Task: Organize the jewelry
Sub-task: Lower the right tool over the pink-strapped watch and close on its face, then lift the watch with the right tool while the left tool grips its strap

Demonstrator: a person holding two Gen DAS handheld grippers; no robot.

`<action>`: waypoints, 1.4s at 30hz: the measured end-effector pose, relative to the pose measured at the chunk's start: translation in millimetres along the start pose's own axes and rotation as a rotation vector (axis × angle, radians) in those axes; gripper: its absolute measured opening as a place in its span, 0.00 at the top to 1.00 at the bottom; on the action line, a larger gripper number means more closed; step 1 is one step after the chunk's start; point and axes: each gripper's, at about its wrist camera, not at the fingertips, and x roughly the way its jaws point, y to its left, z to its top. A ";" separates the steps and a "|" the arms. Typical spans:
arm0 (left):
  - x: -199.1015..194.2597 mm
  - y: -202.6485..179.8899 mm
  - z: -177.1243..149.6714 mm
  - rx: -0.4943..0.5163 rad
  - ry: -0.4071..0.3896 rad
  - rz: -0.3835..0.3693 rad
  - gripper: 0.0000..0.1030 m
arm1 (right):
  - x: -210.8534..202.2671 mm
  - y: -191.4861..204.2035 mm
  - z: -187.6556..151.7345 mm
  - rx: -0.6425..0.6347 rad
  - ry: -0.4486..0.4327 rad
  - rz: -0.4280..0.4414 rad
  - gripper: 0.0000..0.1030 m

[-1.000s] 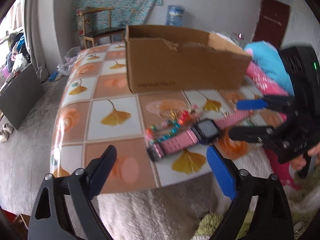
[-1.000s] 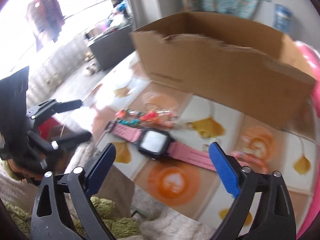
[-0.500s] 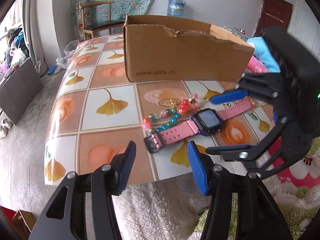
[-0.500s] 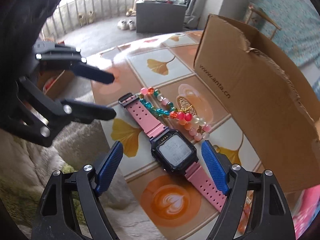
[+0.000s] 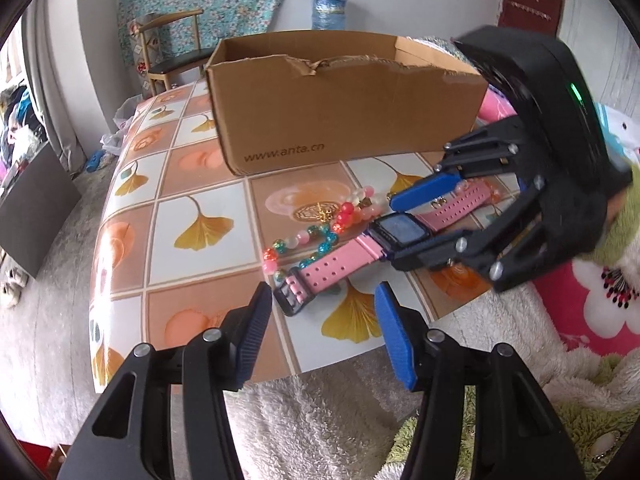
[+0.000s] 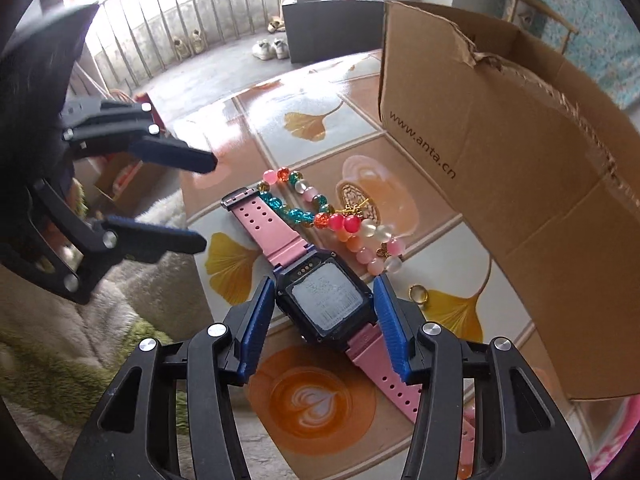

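Observation:
A pink watch (image 6: pixel 326 300) with a dark case lies flat on the tiled tabletop (image 6: pixel 308 120), beside a string of coloured beads (image 6: pixel 320 216) and a small gold ring (image 6: pixel 418 293). My right gripper (image 6: pixel 325 322) points down over the watch, jaws closing, and its blue pads (image 6: pixel 256 320) touch both sides of the case. In the left wrist view it reaches in from the right, the watch (image 5: pixel 400 232) between its fingers (image 5: pixel 424 190). My left gripper (image 5: pixel 322 332) is half open and holds nothing, just short of the strap's buckle end (image 5: pixel 292 300).
An open cardboard box (image 5: pixel 340 120) stands behind the jewelry, its wall (image 6: pixel 520 140) close to the beads. The table edge (image 5: pixel 304 372) runs just under my left fingers, with a fluffy blanket (image 5: pixel 320 420) below. A wooden chair (image 5: pixel 172 52) stands at the back.
My right gripper has rolled and come down over the watch, and its jaws have narrowed from wide open to the case's sides. My left gripper's jaws also narrowed; it has barely moved.

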 end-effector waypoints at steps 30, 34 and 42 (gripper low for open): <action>30.1 -42.5 10.8 0.411 -0.018 0.272 0.91 | -4.6 -48.8 -4.2 0.160 0.020 0.307 0.54; 20.2 -42.7 10.6 0.376 -0.029 0.242 0.93 | -12.0 -39.8 -12.7 0.180 0.000 0.249 0.53; 9.8 -32.9 8.4 0.283 -0.028 0.180 0.93 | -20.0 -13.3 -34.8 0.136 0.006 0.055 0.51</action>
